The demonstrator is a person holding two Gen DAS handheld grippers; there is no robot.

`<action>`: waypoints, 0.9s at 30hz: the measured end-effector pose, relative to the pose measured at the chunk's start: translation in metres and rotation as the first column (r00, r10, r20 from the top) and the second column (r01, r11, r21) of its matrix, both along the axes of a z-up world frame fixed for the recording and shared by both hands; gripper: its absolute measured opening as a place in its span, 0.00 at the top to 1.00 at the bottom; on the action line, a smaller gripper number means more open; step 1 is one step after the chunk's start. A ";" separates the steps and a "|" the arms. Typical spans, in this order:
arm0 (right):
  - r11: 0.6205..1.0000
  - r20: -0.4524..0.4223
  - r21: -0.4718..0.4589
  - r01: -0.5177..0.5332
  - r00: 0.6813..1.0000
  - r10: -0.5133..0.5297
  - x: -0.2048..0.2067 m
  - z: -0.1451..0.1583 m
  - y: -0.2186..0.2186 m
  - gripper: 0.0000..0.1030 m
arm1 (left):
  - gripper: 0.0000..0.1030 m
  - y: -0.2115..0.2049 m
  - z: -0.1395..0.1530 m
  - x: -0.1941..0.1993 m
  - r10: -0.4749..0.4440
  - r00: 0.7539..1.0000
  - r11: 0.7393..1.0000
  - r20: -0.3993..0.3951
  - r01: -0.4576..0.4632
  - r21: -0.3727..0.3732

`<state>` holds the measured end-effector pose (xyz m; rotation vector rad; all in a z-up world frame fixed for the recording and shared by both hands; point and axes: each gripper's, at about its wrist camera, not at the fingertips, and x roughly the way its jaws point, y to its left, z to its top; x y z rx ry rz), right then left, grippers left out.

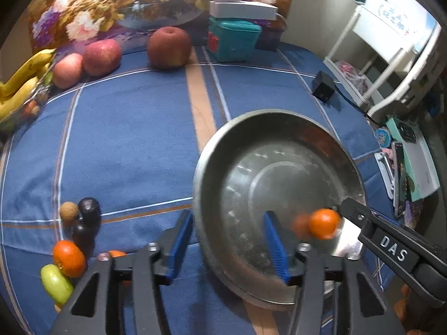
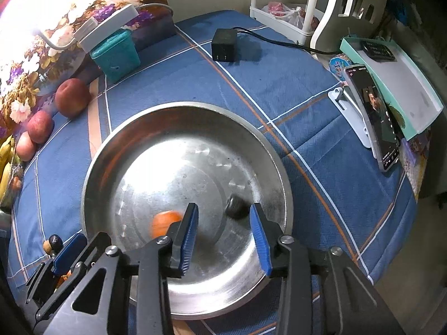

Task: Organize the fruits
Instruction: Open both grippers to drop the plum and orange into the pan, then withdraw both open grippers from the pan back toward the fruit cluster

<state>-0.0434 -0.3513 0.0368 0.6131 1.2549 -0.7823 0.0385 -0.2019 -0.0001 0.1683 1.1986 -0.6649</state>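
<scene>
A: What is the biggest thing here?

B: The blue cloth on the table. On it sits a shiny metal bowl. Both views show the bowl.

A: What does only the left view show?

B: A small heap of fruit on the cloth, left of the bowl: a dark plum, a brown nut-like ball, an orange and a green fruit. It also shows bananas and three apples far back. The right view shows the apples too, small, at its left edge.

A: And only the right view?

B: A phone leaning on a stand, a black plug, and a dark fruit lying in the bowl.

A: Where is the orange in the bowl?

B: It is blurry. In the right view the bowl orange is just left of the right claw, outside its fingers. In the left view it sits right of the left claw, close to the tip of the right claw.

A: Are the claws holding anything?

B: No. The left claw is spread, with the bowl's rim between its fingers, not pinched. The right claw is spread too, over the bowl. The dark fruit shows in the gap, untouched.
</scene>
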 end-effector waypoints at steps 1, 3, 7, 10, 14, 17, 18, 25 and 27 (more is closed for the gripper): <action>1.000 0.001 -0.002 -0.003 1.000 0.003 0.000 0.001 0.001 0.58 | 0.40 0.003 0.000 0.002 0.015 1.000 1.000 0.000 -0.015 0.004; 1.000 0.000 -0.005 -0.010 1.000 0.010 0.002 0.002 0.003 0.58 | 0.38 0.010 0.000 0.007 0.045 0.999 0.999 0.000 -0.045 0.016; 1.000 0.003 0.000 -0.029 1.000 0.029 0.006 0.002 0.009 0.51 | 0.23 0.030 0.000 0.017 0.134 0.990 0.989 0.034 -0.136 0.062; 0.999 0.004 -0.002 -0.046 0.999 0.046 0.009 0.003 0.013 0.48 | 0.18 0.046 -0.001 0.025 0.193 0.979 0.975 0.066 -0.199 0.103; 0.997 0.010 -0.010 -0.077 0.997 0.077 0.014 0.005 0.021 0.39 | 0.06 0.067 -0.004 0.033 0.260 0.963 0.957 0.073 -0.267 0.116; 0.995 0.028 -0.002 -0.103 0.994 0.103 0.018 0.005 0.027 0.34 | 0.00 0.079 -0.004 0.038 0.295 0.952 0.944 0.085 -0.304 0.128; 0.993 0.029 -0.004 -0.115 0.993 0.115 0.019 0.006 0.030 0.31 | 0.00 0.083 -0.004 0.039 0.304 0.949 0.941 0.088 -0.314 0.130; 0.983 0.044 -0.012 -0.183 0.982 0.183 0.029 0.006 0.048 0.11 | 0.00 0.101 -0.006 0.045 0.315 0.944 0.933 0.098 -0.327 0.151; 0.981 0.038 -0.019 -0.193 0.980 0.193 0.030 0.005 0.052 0.09 | 0.00 0.104 -0.005 0.046 0.309 0.945 0.932 0.110 -0.324 0.161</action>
